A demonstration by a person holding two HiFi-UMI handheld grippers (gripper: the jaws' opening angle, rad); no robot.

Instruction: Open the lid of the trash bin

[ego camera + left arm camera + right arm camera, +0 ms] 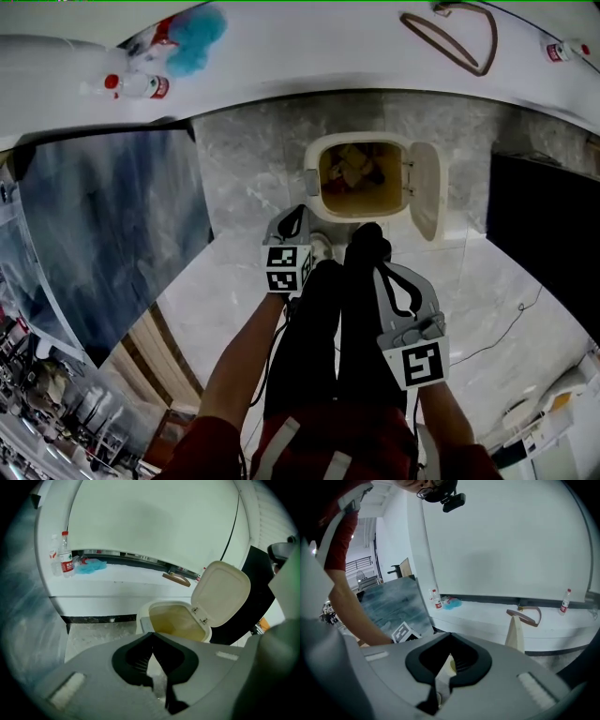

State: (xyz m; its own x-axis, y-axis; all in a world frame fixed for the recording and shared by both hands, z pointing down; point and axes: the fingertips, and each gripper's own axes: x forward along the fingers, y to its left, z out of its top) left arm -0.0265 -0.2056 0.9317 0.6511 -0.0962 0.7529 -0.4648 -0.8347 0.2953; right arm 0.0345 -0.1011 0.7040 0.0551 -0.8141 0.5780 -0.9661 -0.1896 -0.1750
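On the floor ahead of both grippers: trash bin [359,138], lid [425,192] raised, standing open on its right side. Bin sits beyond the jaw tips, untouched. Left gripper [151,637]: jaws together, nothing between them. Right gripper [449,637]: jaws together, nothing held; lid edge-on beyond it.

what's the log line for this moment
trash bin | lid: open, swung back | left hand-held gripper: shut, empty, off the bin | right hand-held gripper: shut, empty
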